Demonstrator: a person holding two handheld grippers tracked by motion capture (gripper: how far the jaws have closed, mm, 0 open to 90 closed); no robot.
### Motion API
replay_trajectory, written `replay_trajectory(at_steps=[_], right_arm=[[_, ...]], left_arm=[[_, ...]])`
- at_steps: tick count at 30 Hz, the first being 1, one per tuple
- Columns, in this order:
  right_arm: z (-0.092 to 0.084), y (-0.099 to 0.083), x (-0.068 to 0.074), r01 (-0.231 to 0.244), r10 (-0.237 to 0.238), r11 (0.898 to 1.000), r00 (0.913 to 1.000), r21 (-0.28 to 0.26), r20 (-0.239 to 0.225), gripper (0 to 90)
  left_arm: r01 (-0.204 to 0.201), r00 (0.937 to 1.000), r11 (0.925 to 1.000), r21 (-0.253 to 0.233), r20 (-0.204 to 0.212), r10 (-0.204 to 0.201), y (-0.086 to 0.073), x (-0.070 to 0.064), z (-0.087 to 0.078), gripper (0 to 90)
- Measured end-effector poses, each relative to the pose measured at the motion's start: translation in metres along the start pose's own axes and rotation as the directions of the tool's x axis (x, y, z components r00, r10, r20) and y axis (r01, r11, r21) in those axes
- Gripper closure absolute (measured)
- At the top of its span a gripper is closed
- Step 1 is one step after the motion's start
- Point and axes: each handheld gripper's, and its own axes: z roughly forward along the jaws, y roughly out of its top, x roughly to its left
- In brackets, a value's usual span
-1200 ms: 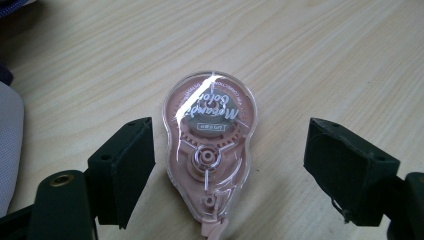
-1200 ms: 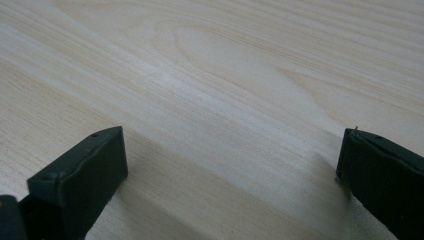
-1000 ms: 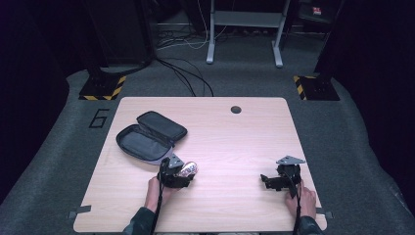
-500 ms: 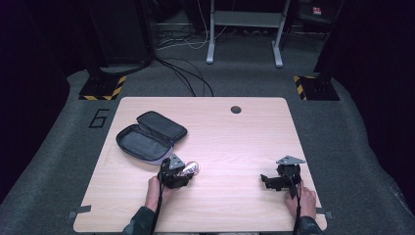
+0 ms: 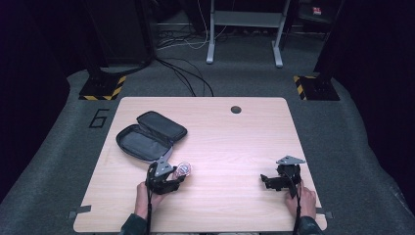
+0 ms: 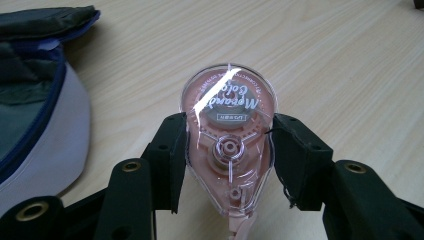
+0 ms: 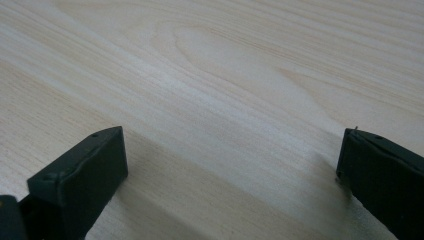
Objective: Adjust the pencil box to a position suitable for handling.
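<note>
left gripper view, tape dispenser (image 6: pixel 229 150) clamped, pouch (image 6: pixel 35 100) just left

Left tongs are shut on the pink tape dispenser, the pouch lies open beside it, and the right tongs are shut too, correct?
Not quite. The right tongs are open: the right gripper view shows their jaws wide apart over bare table. The rest holds: the left tongs are shut on the tape dispenser, and the pouch lies open beside it.
</note>
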Motion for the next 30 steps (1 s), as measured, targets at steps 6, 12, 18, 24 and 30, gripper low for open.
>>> replay_trajectory(at_steps=[6,12,18,24,30], right_arm=[[0.000,0.000,0.000,0.000,0.000,1.000,1.0000,-0.002,0.001,0.0],[0.000,0.000,0.000,0.000,0.000,1.000,1.0000,-0.002,0.001,0.0],[0.000,0.000,0.000,0.000,0.000,1.000,1.0000,-0.002,0.001,0.0],[0.000,0.000,0.000,0.002,-0.002,1.000,1.0000,-0.002,0.001,0.0],[0.000,0.000,0.000,0.001,-0.001,1.000,1.0000,-0.002,0.001,0.0]], left_arm=[[0.029,0.9988,0.9996,-0.005,-0.040,-0.029,-0.016,0.007,-0.024,50.2],[0.079,0.9941,0.9969,-0.003,-0.074,-0.079,-0.035,0.013,-0.041,50.2],[0.123,0.9855,0.9924,0.006,-0.119,-0.122,-0.054,0.020,-0.056,50.1],[0.144,0.9800,0.9888,0.040,-0.144,-0.137,-0.072,0.026,-0.065,50.1],[0.168,0.9745,0.9852,0.035,-0.157,-0.160,-0.077,0.023,-0.065,50.0]])
